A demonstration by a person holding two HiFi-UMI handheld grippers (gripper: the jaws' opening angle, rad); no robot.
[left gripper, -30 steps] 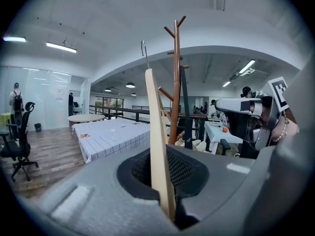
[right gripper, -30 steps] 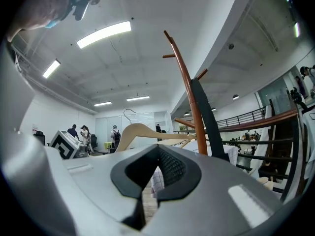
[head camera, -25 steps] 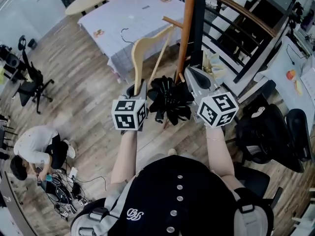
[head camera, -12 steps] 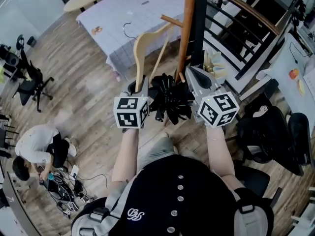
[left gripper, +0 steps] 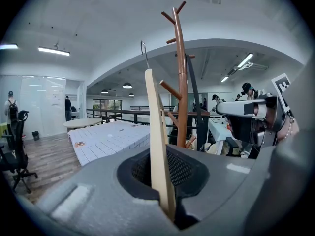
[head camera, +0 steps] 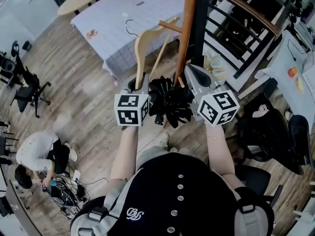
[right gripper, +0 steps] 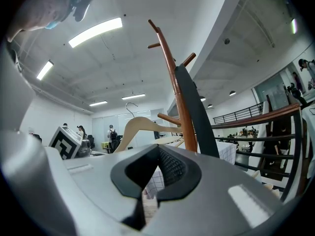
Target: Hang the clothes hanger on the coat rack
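My left gripper (head camera: 140,86) is shut on the lower end of a pale wooden clothes hanger (head camera: 142,48), which stands upright with its metal hook (head camera: 128,26) on top. In the left gripper view the hanger (left gripper: 155,132) rises from between the jaws, just left of the brown wooden coat rack (left gripper: 181,82). The rack's pole (head camera: 185,33) and a side peg (head camera: 169,25) stand just beyond the hanger's upper arm. My right gripper (head camera: 191,75) is shut on nothing, close to the pole's right. In the right gripper view, hanger (right gripper: 142,127) and rack (right gripper: 174,82) are ahead.
A black pleated object (head camera: 170,102) sits at the rack's foot between the grippers. A table with a white checked cloth (head camera: 123,18) stands behind. A black railing (head camera: 236,28) runs at the right, with dark office chairs (head camera: 275,132). A person crouches on the floor (head camera: 34,154).
Both grippers have moved a little forward toward the coat rack. The hanger's upper arm now lies closer to the pole and its peg. The left grip stays shut on the hanger.
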